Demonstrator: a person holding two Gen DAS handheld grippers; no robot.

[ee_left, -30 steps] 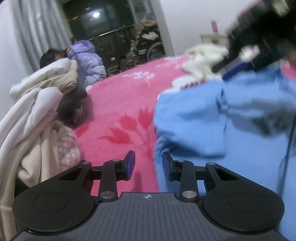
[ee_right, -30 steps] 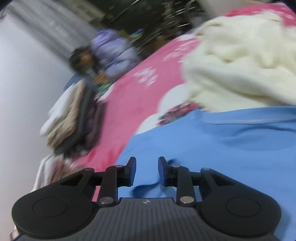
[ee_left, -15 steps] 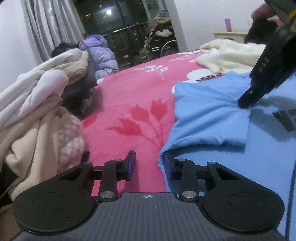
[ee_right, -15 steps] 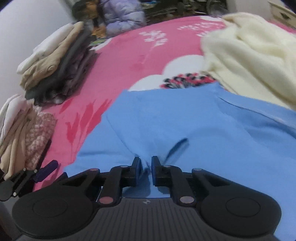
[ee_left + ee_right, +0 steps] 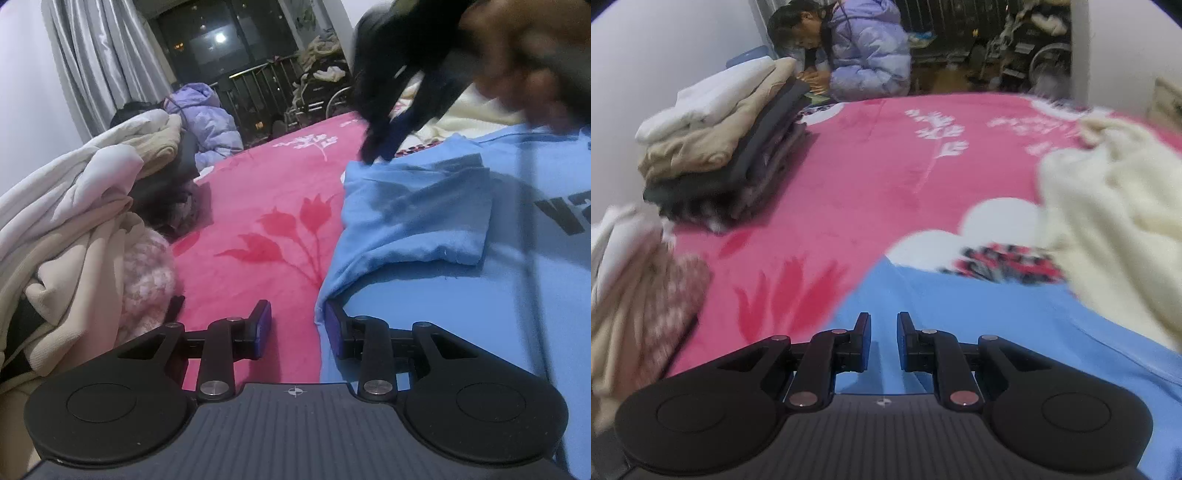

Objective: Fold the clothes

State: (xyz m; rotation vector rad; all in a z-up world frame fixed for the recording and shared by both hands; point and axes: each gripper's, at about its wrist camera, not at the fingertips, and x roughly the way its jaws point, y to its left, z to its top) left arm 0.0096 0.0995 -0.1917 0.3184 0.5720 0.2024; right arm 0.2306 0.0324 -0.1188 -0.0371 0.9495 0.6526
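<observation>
With the blue T-shirt (image 5: 424, 206) edge touching its right pad, the left gripper (image 5: 297, 326) is gaping; the right gripper (image 5: 884, 341), slightly parted, apparently empty, hovers over the folded sleeve.

shirt (image 5: 424, 206): light blue, dark lettering | blanket (image 5: 258, 206): pink, red-and-white floral | sweater (image 5: 1108, 221): cream

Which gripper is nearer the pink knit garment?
Left. The left gripper sits just beside the pink knit garment; the right gripper is farther, over the blue shirt's far edge.
</observation>
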